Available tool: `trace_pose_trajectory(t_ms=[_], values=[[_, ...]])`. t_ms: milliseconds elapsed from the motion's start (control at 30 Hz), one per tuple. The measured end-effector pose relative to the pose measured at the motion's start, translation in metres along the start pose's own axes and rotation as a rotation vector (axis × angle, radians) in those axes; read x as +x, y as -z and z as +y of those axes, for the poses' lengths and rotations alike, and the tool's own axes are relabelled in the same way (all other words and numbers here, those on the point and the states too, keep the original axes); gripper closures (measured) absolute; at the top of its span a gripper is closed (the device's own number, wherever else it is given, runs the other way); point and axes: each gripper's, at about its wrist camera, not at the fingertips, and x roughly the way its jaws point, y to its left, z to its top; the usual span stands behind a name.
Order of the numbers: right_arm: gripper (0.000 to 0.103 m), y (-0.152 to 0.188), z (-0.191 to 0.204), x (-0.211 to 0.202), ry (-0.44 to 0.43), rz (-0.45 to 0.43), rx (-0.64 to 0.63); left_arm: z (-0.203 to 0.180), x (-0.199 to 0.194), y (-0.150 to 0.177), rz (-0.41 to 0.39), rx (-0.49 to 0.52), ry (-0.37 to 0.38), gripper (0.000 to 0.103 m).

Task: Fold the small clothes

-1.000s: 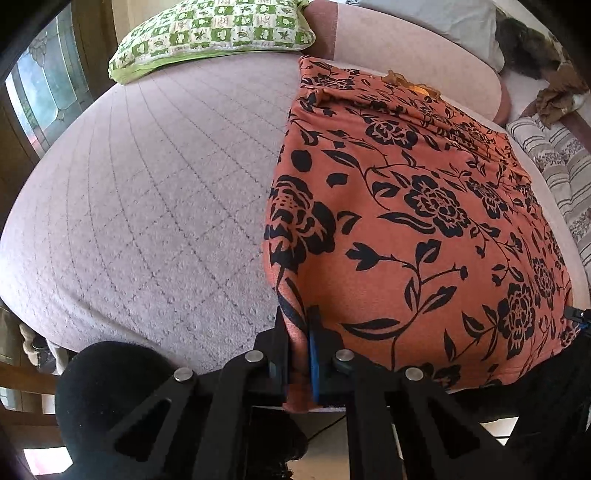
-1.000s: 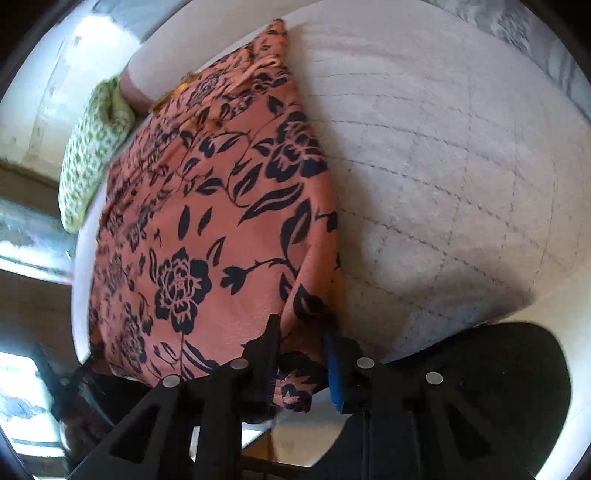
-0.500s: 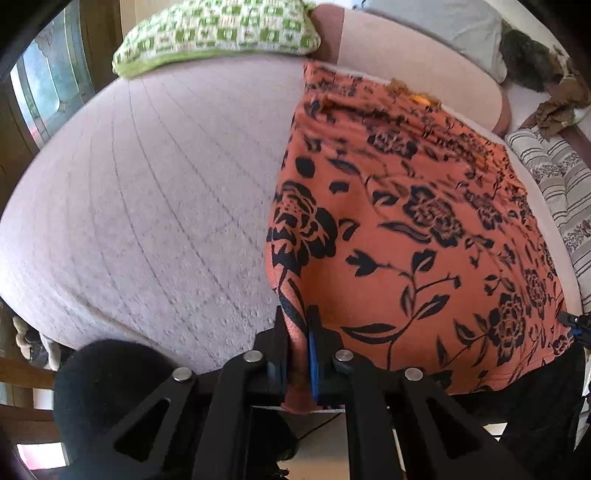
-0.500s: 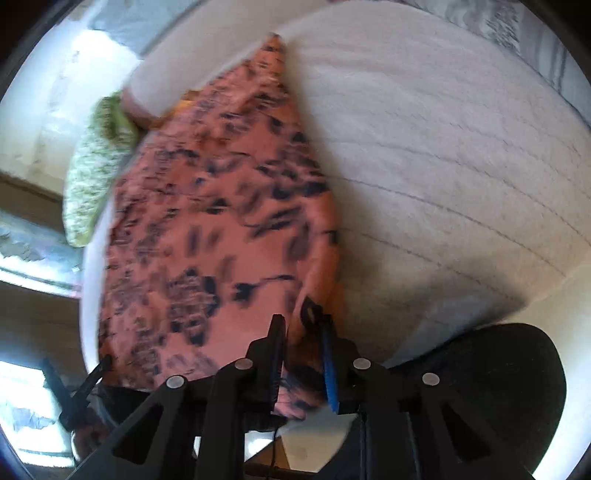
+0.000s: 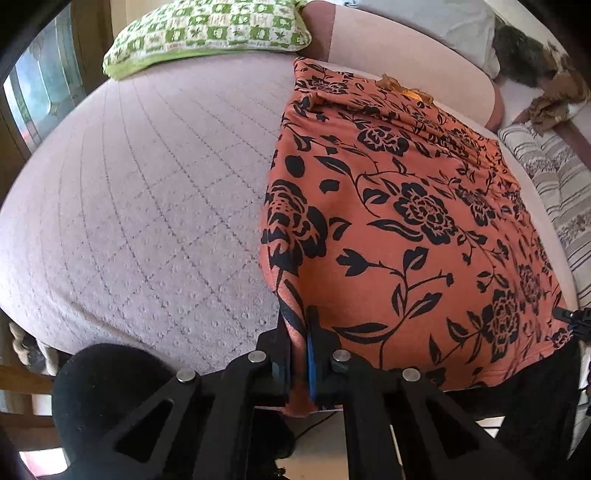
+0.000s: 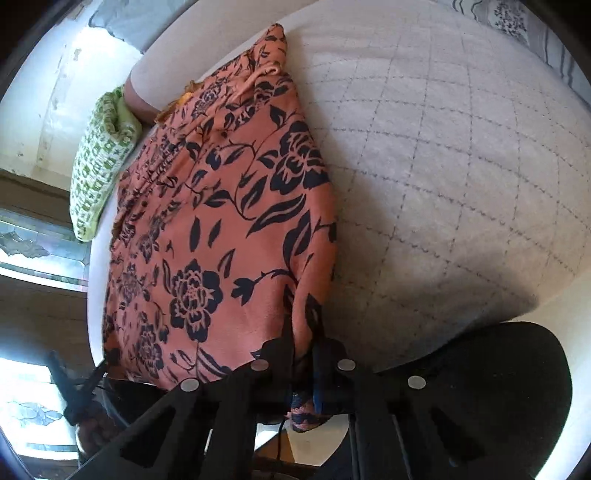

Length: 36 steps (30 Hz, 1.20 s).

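Left wrist view: orange floral garment (image 5: pixel 399 221) lies spread flat on the quilted bed cover (image 5: pixel 147 206), near hem hanging a little over the bed's front edge. Left gripper (image 5: pixel 300 343) pinches the near left corner of the hem, jaws pressed tight on a thin fold. Green checked pillow (image 5: pixel 207 33) sits well apart at the far edge, striped cushion (image 5: pixel 554 192) off to the right. Cloth looks thin, soft, light, fully limp; it should drape and sag between grip points, not hold shape.

Right wrist view: right gripper (image 6: pixel 304 354) has just closed on the near right corner of the same hem; fabric bunches between the pads and a flap hangs below. Garment (image 6: pixel 221 221) runs away from the camera toward the pillow (image 6: pixel 99 162). Both near corners look like sound hold points; a small bite on loose fabric may slip, so lifting evenly seems wise.
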Motion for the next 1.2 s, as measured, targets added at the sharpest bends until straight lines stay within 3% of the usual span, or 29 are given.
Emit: trace_pose_trajectory(t_ms=[133,233,367,500,567,600,633,667,700,733,800,933,1033,1067,1133,1167,1200], values=[[0.096,-0.01,0.0,-0.014,-0.113,-0.012,0.028,0.006,-0.007,-0.01,0.016,-0.053,0.059,0.097],[0.096,-0.032,0.008,-0.028,-0.214,-0.04,0.033,0.005,-0.027,-0.039,-0.025,-0.065,0.129,0.097],[0.096,-0.085,0.038,-0.052,-0.344,-0.12,0.002,-0.007,-0.058,-0.112,-0.154,-0.028,0.19,0.097],[0.096,-0.18,0.067,-0.071,-0.439,-0.269,-0.028,-0.019,-0.055,-0.209,-0.319,-0.016,0.194,0.094],[0.091,-0.231,0.07,-0.055,-0.46,-0.338,0.013,-0.018,-0.023,-0.254,-0.371,-0.052,0.18,0.071],[0.074,-0.255,0.067,-0.037,-0.448,-0.339,0.029,-0.018,0.004,-0.272,-0.344,-0.06,0.165,0.032],[0.054,-0.275,0.064,-0.013,-0.371,-0.311,0.039,-0.017,0.039,-0.289,-0.285,-0.069,0.109,0.014],[0.016,-0.282,0.062,0.003,-0.281,-0.302,0.058,-0.014,0.067,-0.294,-0.231,-0.081,0.031,0.014],[0.015,-0.283,0.058,0.015,-0.199,-0.31,0.074,-0.01,0.082,-0.294,-0.193,-0.101,-0.018,0.015],[0.015,-0.276,0.051,0.028,-0.187,-0.31,0.082,-0.001,0.095,-0.288,-0.162,-0.127,-0.039,0.016],[0.015,-0.255,0.043,0.035,-0.18,-0.308,0.069,0.011,0.096,-0.271,-0.174,-0.147,-0.017,0.015],[0.015,-0.228,0.047,0.044,0.003,-0.266,-0.12,0.023,0.073,-0.232,-0.238,-0.084,-0.02,0.014],[0.015,-0.234,0.054,0.056,0.085,-0.235,-0.207,0.014,0.085,-0.221,-0.169,-0.025,0.025,0.014],[0.015,-0.239,0.051,0.064,0.07,-0.206,-0.201,0.005,0.102,-0.22,-0.1,0.011,0.043,0.014],[0.015,-0.246,0.049,0.089,0.024,-0.116,-0.173,-0.006,0.122,-0.222,-0.047,0.018,0.054,0.015],[0.021,-0.242,0.051,0.095,0.03,-0.115,-0.19,-0.016,0.127,-0.223,-0.074,0.05,0.015,0.022],[0.05,-0.241,0.057,0.097,0.035,-0.098,-0.205,-0.023,0.13,-0.226,-0.061,0.08,0.0,0.054]])
